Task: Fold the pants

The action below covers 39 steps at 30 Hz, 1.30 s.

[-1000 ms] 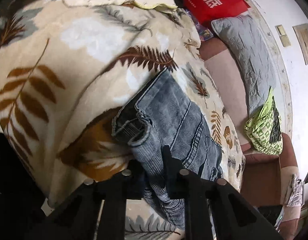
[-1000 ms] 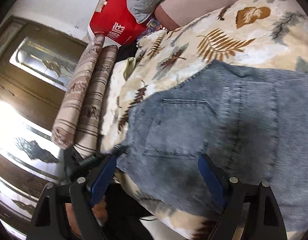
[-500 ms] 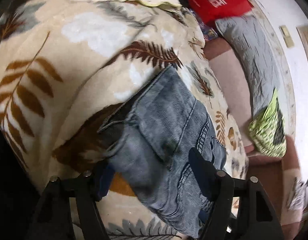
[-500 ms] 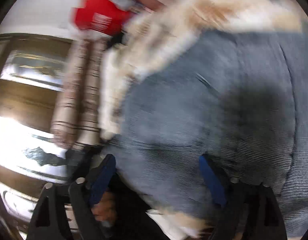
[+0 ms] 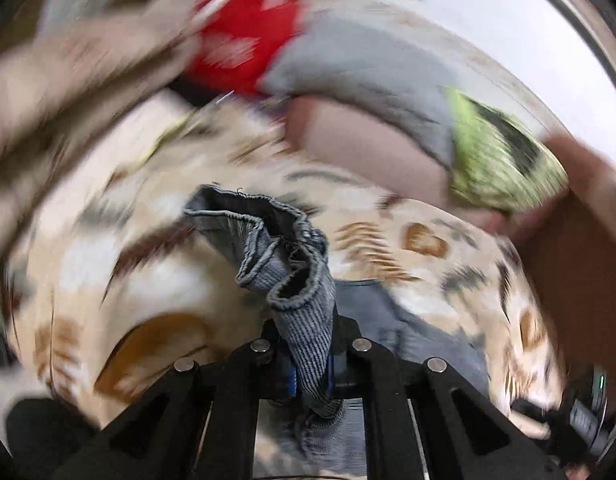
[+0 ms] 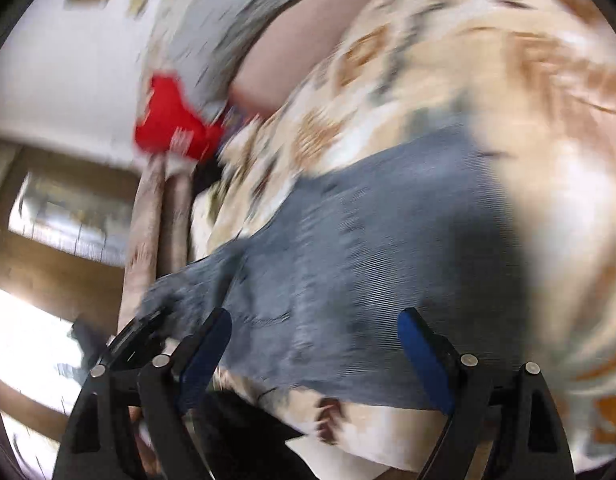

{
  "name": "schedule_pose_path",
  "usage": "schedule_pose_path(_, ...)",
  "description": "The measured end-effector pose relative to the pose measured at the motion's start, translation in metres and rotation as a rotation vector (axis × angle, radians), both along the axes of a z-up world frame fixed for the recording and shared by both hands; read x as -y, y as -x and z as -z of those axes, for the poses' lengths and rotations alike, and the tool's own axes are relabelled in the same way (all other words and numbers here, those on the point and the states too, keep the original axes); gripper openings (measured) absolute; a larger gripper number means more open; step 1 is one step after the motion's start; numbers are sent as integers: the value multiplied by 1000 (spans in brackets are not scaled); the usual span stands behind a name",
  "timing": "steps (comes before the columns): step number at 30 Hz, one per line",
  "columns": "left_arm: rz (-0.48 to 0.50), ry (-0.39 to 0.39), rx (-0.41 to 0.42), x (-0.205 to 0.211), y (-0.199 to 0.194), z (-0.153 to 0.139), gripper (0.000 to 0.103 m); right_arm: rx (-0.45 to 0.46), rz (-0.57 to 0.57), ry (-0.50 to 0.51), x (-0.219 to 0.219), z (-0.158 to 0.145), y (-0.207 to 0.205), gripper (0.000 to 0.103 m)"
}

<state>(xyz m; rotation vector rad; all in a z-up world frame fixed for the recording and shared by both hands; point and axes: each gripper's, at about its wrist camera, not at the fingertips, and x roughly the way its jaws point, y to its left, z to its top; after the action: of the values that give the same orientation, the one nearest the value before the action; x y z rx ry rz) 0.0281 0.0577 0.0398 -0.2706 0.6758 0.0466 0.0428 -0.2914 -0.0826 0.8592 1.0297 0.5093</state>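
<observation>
Left wrist view: the left tongs (image 5: 309,354) are clenched on a bunched fold of the blue-grey jeans (image 5: 284,256), whose frayed hem stands up just above the fingers. The rest of the denim trails down behind the tongs onto the leaf-print blanket (image 5: 156,280). Beyond the blanket, much blurred, lie a grey pillow (image 5: 367,68), a red bag (image 5: 244,40) to the pillow's left and a green-patterned cushion (image 5: 503,160) at its right end.

Right wrist view: the right tongs (image 6: 313,344) are spread wide, blue-padded fingers (image 6: 425,360) apart and gripping nothing, poised over the jeans (image 6: 367,260). The denim lies spread across the leaf-print blanket (image 6: 547,120), its near edge between the fingers. Whether the pads touch the cloth cannot be told. The red bag (image 6: 168,128) and grey pillow (image 6: 212,32) sit past the blanket's far edge.
</observation>
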Motion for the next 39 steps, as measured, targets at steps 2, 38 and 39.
schedule_pose_path(2,98,-74,33,41,1,-11,9,-13,77,-38,31,4,6,87)
schedule_pose_path(38,271,-39,-167,55,-13,71,81,-93,128,-156,47,22,35,77)
schedule_pose_path(39,275,-43,-178,54,-15,74,81,-77,116,-161,45,16,33,77)
